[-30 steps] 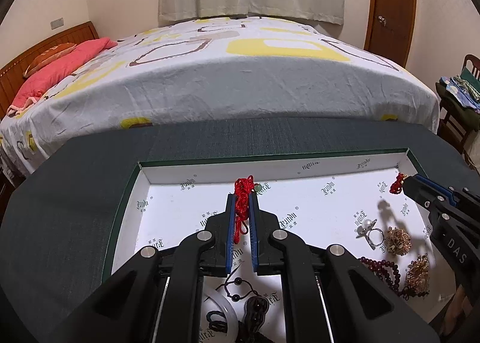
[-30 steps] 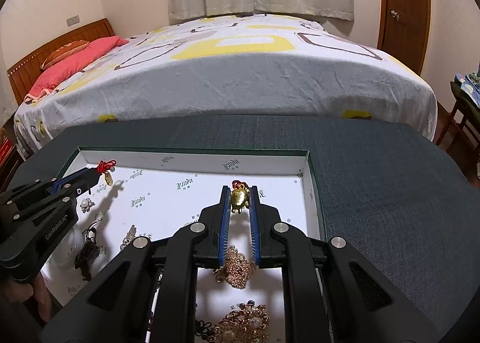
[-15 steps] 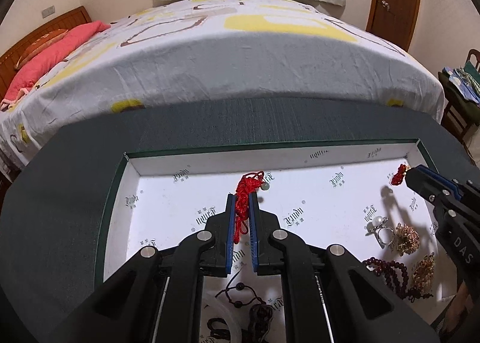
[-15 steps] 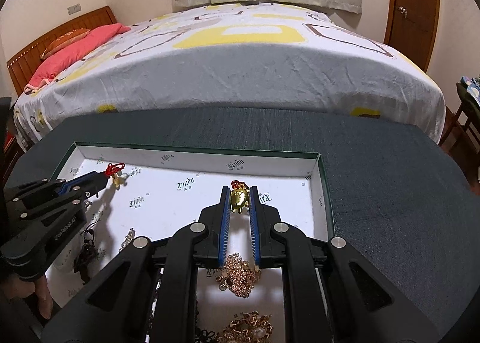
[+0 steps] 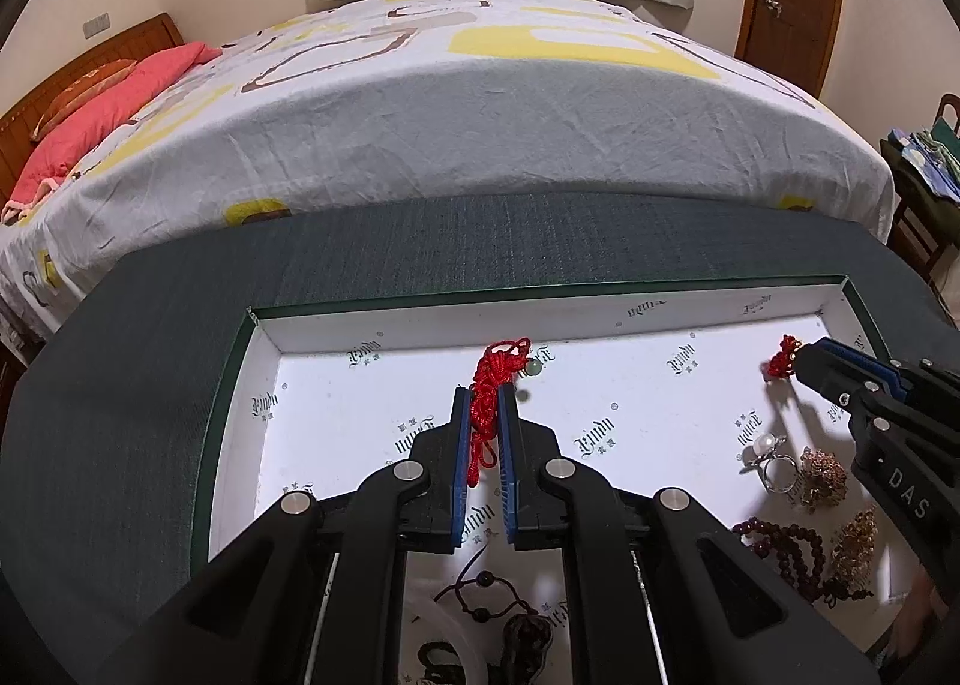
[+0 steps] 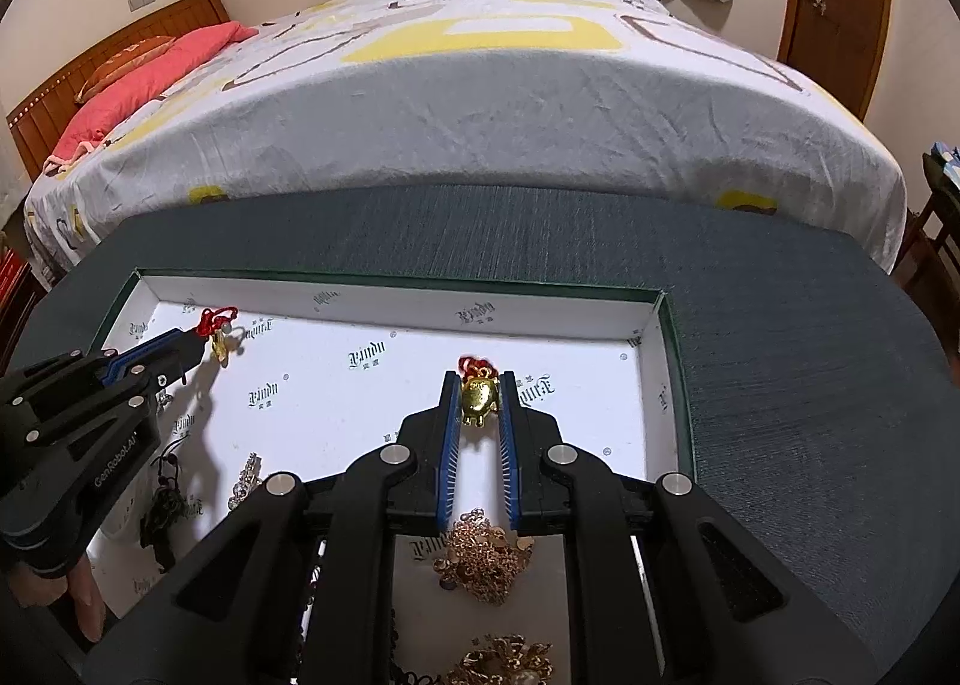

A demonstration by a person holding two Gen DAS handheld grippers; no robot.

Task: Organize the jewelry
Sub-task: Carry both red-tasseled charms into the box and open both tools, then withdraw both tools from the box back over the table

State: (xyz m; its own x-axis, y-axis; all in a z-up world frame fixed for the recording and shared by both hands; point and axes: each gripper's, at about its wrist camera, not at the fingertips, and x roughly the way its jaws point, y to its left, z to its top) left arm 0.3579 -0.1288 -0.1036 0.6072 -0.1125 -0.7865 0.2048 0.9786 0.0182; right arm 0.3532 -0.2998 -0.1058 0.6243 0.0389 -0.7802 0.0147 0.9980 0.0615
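Gold brooches (image 6: 483, 562) lie nearest at 6 o'clock. My right gripper (image 6: 479, 397) clenches the gold charm (image 6: 478, 400); my left gripper (image 5: 485, 415) clenches the red cord (image 5: 487, 400). Both have advanced toward 12 o'clock over the tray (image 5: 234, 361), nearing placement.

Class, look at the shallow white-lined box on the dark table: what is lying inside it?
Inside the box lie a pearl ring, dark red beads, gold pieces and dark corded pendants. Both hand-held grippers hide part of the floor, so more may lie beneath.
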